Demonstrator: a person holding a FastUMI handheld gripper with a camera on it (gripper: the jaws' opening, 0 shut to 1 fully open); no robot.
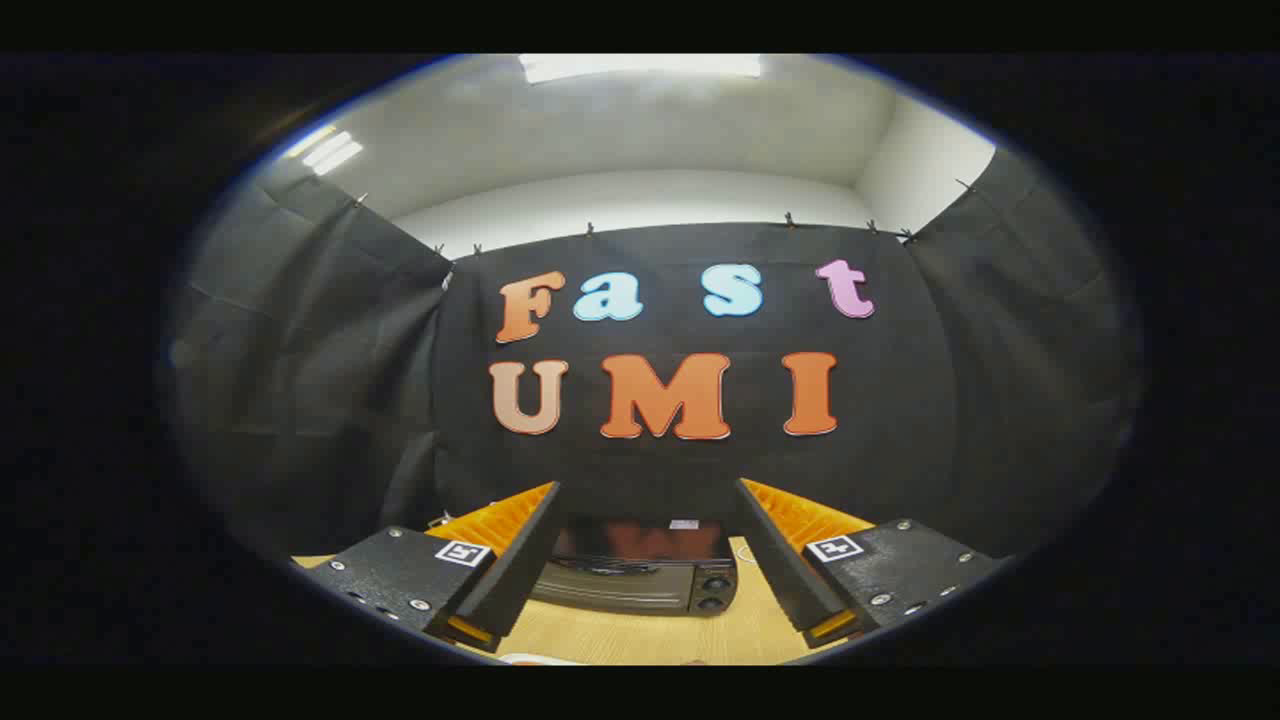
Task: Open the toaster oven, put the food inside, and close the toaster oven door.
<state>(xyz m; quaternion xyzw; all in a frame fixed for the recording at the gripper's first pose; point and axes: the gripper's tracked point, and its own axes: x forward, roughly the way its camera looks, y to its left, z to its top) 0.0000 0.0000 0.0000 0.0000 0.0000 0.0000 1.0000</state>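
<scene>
A black toaster oven point(640, 575) stands on the wooden table point(640, 640), well beyond my fingers and seen between them. Its door looks closed, and two round knobs point(714, 592) sit on its right side. My gripper point(648, 490) is open, held high above the table with nothing between its fingers. A sliver of a white object with a red rim point(535, 659) shows on the table near me, below the left finger; I cannot tell what it is.
Black cloth walls point(300, 380) close in the booth behind and to both sides of the oven. Bare wooden tabletop lies between me and the oven.
</scene>
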